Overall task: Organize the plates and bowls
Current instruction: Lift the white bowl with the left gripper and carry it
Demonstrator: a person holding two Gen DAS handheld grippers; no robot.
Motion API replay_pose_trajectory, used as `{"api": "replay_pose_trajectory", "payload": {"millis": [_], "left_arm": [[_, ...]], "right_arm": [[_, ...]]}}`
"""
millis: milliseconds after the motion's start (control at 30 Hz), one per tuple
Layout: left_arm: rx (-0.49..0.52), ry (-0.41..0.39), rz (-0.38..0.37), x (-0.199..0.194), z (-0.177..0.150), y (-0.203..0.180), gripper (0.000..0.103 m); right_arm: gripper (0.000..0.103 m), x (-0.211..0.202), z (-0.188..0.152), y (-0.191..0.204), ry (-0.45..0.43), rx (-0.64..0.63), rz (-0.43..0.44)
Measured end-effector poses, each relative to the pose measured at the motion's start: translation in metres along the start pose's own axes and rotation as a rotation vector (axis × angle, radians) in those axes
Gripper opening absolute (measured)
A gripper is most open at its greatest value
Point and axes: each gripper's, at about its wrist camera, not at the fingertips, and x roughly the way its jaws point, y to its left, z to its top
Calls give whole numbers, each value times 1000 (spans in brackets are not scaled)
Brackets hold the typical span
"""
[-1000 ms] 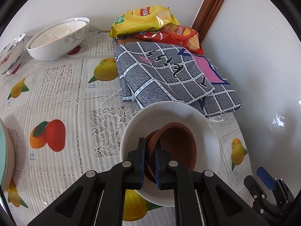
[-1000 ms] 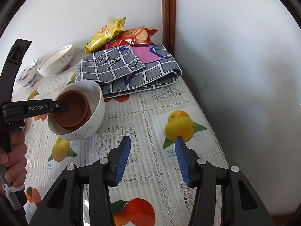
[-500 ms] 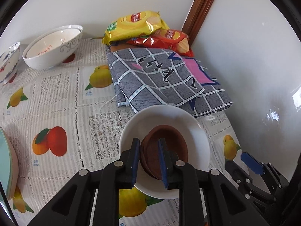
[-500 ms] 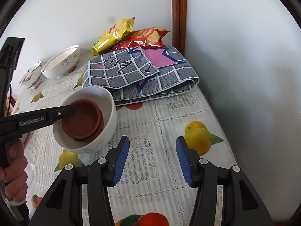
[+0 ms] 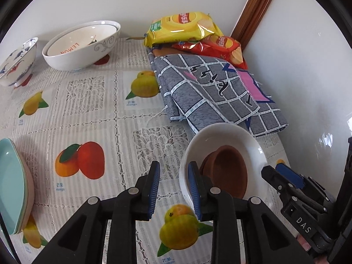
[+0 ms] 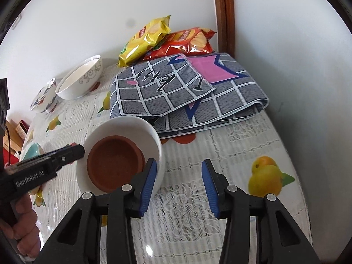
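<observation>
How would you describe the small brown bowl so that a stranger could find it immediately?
Start at the folded grey checked cloth near the wall corner. Just in front of it stands a plain white bowl. The brown bowl sits nested inside it, the only matte, terracotta-coloured dish; every other bowl is glossy white, patterned or pale green.

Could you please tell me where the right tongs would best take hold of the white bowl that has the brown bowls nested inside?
Probably at the near rim of the white bowl, from above on the side facing the right tongs, which are closing with nothing between them. The wall there is thin and upright. One finger goes outside, one inside, in the gap beside the brown bowls.
</observation>
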Motion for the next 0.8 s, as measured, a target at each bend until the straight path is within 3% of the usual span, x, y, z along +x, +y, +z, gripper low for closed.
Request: {"api": "replay_pose_trajectory", "payload": {"millis": [300,500,800], "left_arm": [[41,48,71,23,2,-5,37],[40,71,66,35,2,-5,39],[44,85,32,40,5,0,43]], "right_arm": [[38,25,5,13,78,-20,-63],[38,33,6,14,101,-33,-101],[56,40,8,8,120,-26,-140]]}}
